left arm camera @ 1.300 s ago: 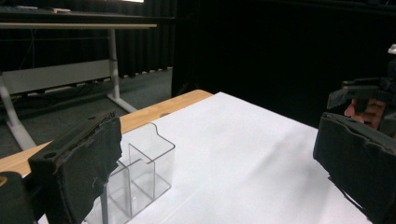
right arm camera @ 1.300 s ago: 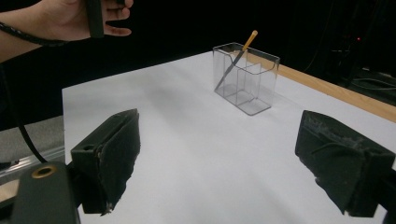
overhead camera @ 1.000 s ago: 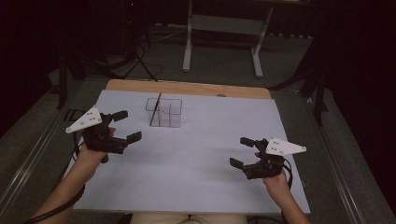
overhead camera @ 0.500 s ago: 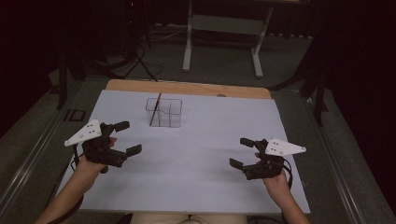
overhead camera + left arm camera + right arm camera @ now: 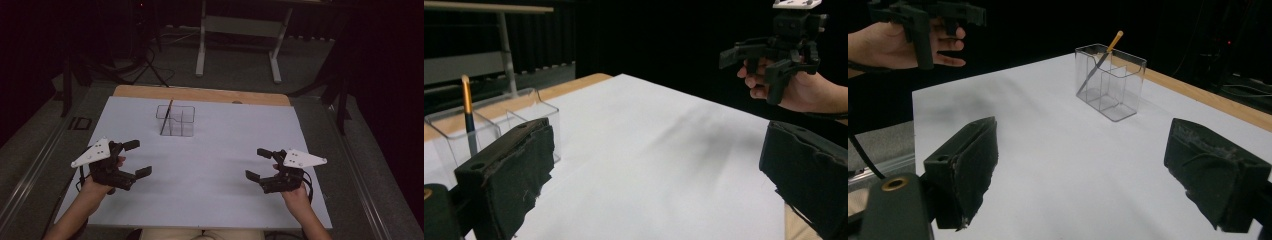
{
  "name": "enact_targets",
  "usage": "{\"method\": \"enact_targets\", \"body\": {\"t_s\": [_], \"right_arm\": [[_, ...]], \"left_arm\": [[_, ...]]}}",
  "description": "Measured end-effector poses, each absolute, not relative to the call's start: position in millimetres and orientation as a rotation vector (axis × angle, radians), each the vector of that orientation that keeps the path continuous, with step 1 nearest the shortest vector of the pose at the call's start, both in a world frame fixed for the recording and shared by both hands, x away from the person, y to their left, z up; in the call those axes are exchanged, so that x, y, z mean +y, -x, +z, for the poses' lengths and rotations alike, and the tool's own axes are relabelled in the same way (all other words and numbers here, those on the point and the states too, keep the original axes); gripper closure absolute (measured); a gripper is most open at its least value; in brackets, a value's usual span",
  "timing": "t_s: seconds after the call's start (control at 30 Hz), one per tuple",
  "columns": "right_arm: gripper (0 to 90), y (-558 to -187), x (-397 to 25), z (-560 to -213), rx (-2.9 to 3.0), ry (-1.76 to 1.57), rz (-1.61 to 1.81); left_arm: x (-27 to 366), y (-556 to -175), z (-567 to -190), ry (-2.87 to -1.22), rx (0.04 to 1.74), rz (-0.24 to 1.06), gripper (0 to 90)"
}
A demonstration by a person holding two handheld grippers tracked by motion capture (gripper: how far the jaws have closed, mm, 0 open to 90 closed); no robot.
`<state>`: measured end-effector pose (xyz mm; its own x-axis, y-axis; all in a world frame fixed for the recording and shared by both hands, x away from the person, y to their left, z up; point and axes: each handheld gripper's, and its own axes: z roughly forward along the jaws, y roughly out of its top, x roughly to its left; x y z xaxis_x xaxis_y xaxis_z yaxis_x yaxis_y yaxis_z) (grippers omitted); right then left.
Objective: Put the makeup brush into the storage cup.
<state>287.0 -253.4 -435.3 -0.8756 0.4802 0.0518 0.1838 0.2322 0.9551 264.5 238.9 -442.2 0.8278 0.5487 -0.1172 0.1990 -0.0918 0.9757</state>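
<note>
Since the earlier frame, the left gripper [image 5: 134, 159] has pulled nearer, jaws apart; the right gripper [image 5: 258, 164] waits, also spread and empty. Far off, the orange-tipped pencil [image 5: 166, 117] leans in the clear plastic compartmented holder [image 5: 182, 120]. Approach it slowly, jaws wide.

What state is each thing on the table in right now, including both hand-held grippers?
Left hand-held gripper: open, holding nothing, above the sheet.
Right hand-held gripper: open, holding nothing.
Clear organizer: upright on the white sheet.
Pencil: leaning inside the organizer's left compartment, tip up.
White sheet: flat, covering the table.
</note>
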Motion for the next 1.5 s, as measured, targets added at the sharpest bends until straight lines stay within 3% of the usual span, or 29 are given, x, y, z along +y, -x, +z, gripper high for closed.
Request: {"method": "enact_targets", "body": {"t_s": [0.5,1.5], "right_arm": [[14.0,-279,-260,-431,2.202,-0.657,1.671],[13.8,-275,-272,-468,2.158,-0.619,1.649]], "left_arm": [[241,-259,-456,-1.679,0.577,0.343,1.9],[243,-262,-483,-1.723,0.562,0.378,1.9]]}}
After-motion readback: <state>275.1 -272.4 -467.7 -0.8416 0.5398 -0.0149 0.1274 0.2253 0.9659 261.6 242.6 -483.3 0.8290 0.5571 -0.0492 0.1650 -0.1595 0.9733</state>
